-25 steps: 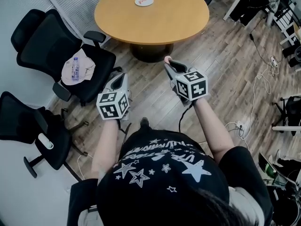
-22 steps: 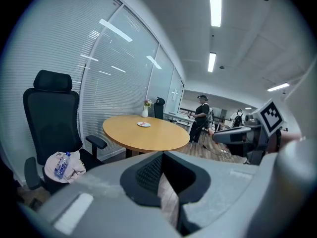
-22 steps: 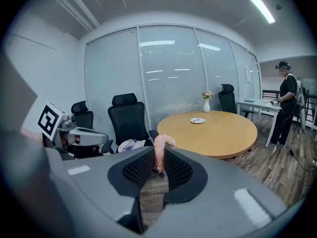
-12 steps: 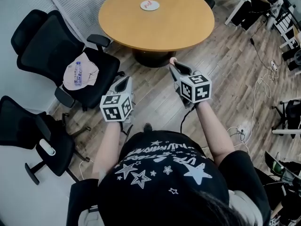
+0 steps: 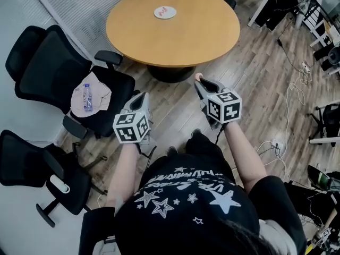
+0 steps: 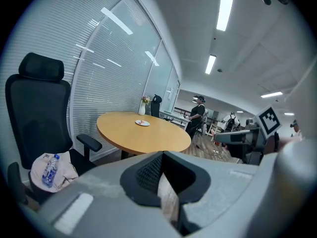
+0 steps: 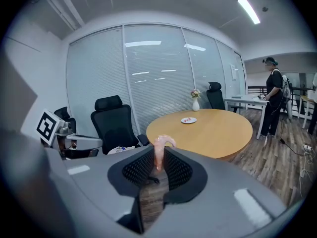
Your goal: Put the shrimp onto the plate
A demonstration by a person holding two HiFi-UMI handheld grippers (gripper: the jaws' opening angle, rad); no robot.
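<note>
Grey jaws of the right gripper (image 7: 157,163) are clamped on a pink shrimp (image 7: 161,144), which is held above the floor, short of the round wooden table (image 5: 186,36). The left gripper (image 6: 161,158) is closed on nothing, also short of the table. A white plate (image 5: 165,13) is seen on the table's far side.
</note>
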